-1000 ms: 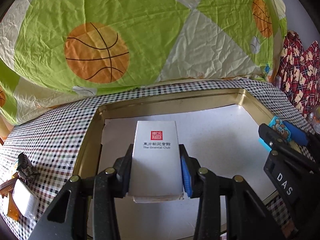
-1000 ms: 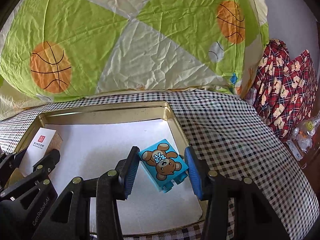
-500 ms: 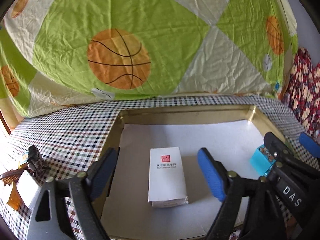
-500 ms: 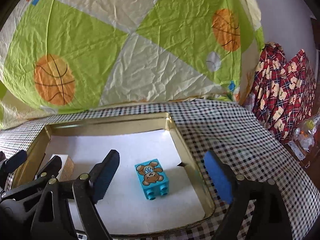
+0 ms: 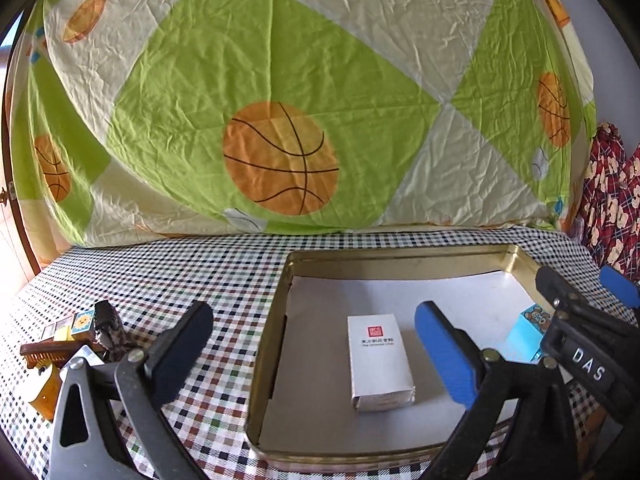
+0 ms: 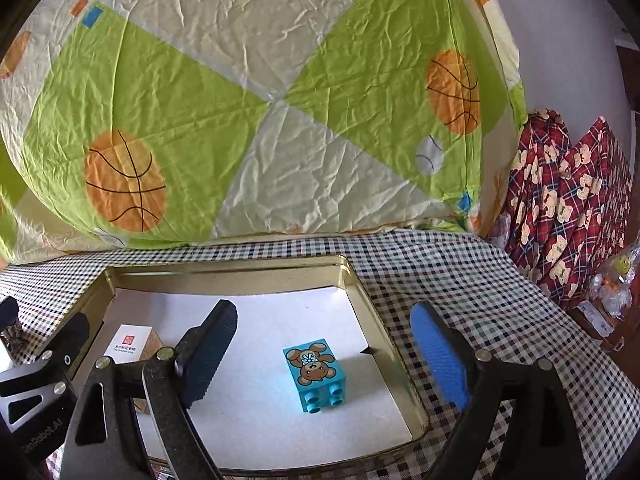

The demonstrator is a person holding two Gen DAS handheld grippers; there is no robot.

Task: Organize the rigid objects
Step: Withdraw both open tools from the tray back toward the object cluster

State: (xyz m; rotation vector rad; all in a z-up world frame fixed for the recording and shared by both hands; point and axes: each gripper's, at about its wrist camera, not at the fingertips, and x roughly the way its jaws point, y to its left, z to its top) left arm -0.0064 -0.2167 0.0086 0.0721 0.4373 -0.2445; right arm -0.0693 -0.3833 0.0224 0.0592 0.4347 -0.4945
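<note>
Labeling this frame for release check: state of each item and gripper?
white box: lying flat in tray, free
blue bear block: in tray, on its side, studs toward camera, free
gold tray: open, paper-lined
left gripper: empty, jaws opening
right gripper: open, empty

White rectangular cardboard box lying in the gold metal tray: red square seal on top, a line of Chinese characters below it, then small Latin print, too small to read. Black gripper body, right edge of left wrist view: white letters "DAS".
</note>
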